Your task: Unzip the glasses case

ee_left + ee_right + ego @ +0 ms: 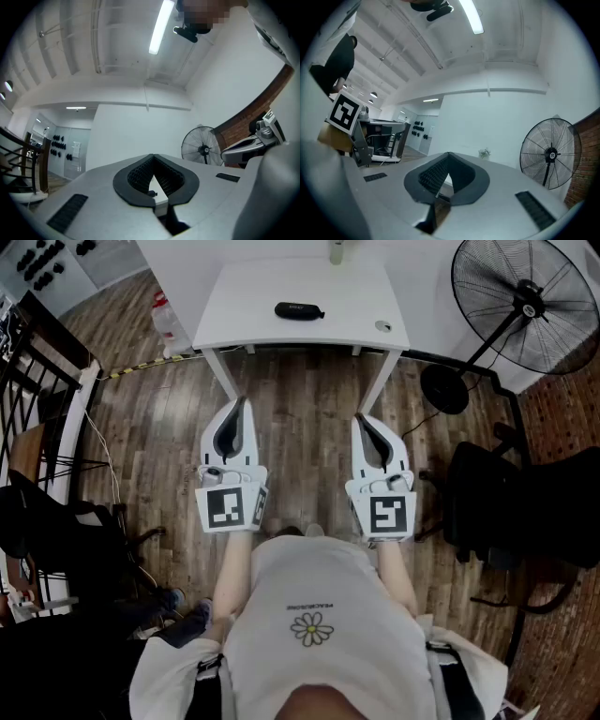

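Observation:
The black glasses case (299, 310) lies zipped on the white table (244, 306), near its middle. Both grippers hover over the wooden floor on the near side of the table, well short of the case. My left gripper (246, 402) points toward the table's left leg, its jaws shut with nothing between them. The right gripper (360, 418) is level with it by the right leg, also shut and empty. In the left gripper view the fingertips (152, 156) meet, and the case (151, 193) shows as a small dark spot beyond them. The right gripper view shows the closed tips (449, 153).
A large standing fan (525, 306) is at the table's right, with a black chair (525, 512) nearer me. A small round object (382, 326) sits at the table's right front corner. A red-capped bottle (161, 315) stands on the floor at left, near a dark railing (37, 399).

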Tool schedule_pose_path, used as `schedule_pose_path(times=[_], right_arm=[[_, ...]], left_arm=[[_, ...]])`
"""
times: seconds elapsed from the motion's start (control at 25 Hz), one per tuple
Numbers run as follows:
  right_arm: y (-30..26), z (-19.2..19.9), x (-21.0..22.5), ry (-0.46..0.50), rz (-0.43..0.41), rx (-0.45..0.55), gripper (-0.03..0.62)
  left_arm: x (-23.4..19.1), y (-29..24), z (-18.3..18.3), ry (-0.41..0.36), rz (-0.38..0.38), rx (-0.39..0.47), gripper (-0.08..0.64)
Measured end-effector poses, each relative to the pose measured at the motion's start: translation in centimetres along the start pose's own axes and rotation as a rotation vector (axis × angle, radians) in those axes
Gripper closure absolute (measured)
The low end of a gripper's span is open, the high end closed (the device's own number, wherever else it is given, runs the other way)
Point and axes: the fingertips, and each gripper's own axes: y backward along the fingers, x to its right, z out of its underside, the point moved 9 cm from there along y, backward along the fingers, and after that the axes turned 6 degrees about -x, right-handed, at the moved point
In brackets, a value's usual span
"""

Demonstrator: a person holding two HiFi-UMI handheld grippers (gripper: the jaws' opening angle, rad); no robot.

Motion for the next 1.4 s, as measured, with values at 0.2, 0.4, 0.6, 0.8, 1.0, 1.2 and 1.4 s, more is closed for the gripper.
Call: schedule_pose_path(times=[0.2, 0.4, 0.6, 0.8, 1.0, 1.2, 1.4], right_arm=[[-0.4, 0.1, 0.2, -0.028, -0.016, -0.006, 0.586], [-0.9, 0.1, 0.5, -0.042, -0.034, -0.067, 0.586], [-0.7, -0.2, 1.5, -0.103, -0.051, -0.061, 0.586], [-3.5, 1.2, 0.3, -0.123, -0.043, -0.061, 0.586], [-3.4, 2.9, 2.4, -0.093, -0.050, -0.085, 0.586], [-5.2, 4.8, 4.1, -0.049, -0.090, -0.085, 0.586], [-9.7, 6.7, 5.1, -0.019, -0.079, -0.095, 0.585]], left_arm=[[-0.2, -0.7, 0.7, 0.009, -0.002, 0.008, 0.548], [-0.5, -1.9, 1.6, 0.052, 0.007, 0.029, 0.548], [1.6, -5.6, 1.0, 0.024, 0.132, 0.037, 0.548], [1.1, -10.0, -0.5, -0.098, 0.111, 0.030, 0.548], [0.7, -7.1, 2.3, -0.027, 0.046, 0.007, 0.548], [-0.6, -5.1, 4.8, -0.019, 0.005, -0.100, 0.548], [-3.5, -9.2, 6.7, -0.046, -0.021, -0.124, 0.548]])
